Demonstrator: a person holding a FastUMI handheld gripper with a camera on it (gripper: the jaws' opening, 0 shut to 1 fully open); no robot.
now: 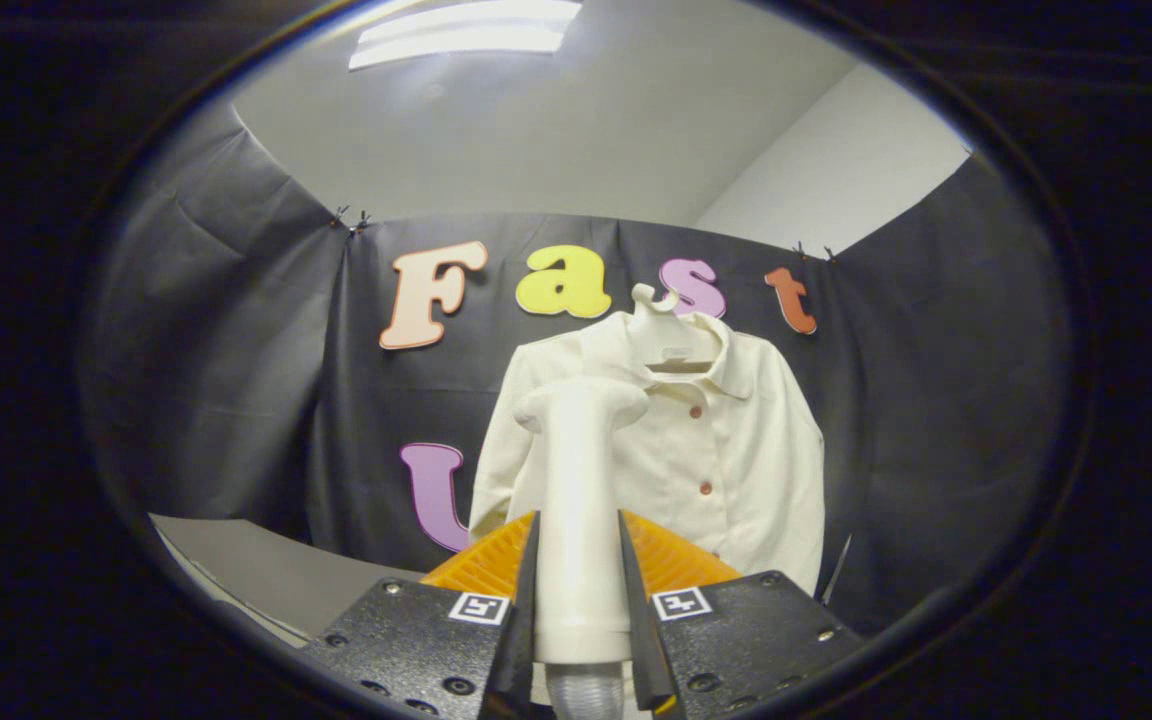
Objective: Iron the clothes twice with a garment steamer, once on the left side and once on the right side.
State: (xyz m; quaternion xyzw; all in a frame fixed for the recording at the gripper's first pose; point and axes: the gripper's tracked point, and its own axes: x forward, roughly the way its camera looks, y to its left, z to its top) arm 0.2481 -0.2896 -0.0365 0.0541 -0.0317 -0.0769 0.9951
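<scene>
A cream shirt (726, 460) with small reddish buttons hangs on a white hanger (664, 335) against the booth's black wall, beyond the fingers. My gripper (579, 590) is shut on the handle of a white garment steamer (581, 480), which stands upright between the fingers. The steamer's head points toward the shirt's left half, at about chest height. I cannot tell whether the head touches the cloth. The steamer's body hides part of the shirt's left front.
An orange ribbed thing (671, 560) lies just ahead of the fingers, under the shirt's hem. A grey table surface (266, 570) stretches off to the left, and black cloth walls close the booth on both sides.
</scene>
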